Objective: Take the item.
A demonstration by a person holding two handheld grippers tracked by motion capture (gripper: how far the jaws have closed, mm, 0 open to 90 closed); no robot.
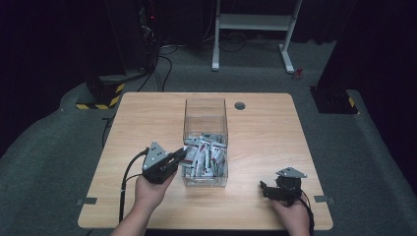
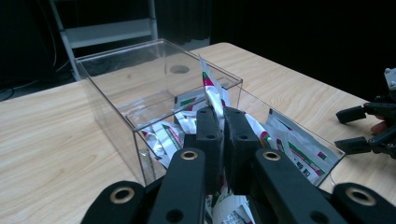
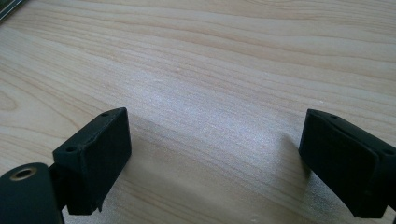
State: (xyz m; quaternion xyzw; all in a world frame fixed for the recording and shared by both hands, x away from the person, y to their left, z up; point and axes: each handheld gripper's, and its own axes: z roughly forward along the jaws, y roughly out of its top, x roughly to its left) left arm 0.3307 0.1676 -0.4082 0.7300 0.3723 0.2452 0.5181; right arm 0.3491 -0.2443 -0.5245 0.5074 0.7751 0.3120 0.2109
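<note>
Jaws of left gripper [image 2: 219, 122] clamped on one upright foil sachet [image 2: 211, 93] | sachet above clear square-walled plastic box [image 1: 205, 142] | box holds heap of glossy white-red-green sachets [image 1: 204, 157] | right gripper [image 3: 215, 158] jaws wide apart, over bare pale wood-grain table [image 1: 265, 132]

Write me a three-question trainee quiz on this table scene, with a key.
1. True or false: the left gripper is shut on a sachet.
2. What holds the other sachets? A) a clear box B) a basket C) a bowl
3. What lies between the fingers of the right gripper?

Key:
1. True; it pinches one above the clear box.
2. A.
3. Nothing; it is open over the bare wooden table.
</note>
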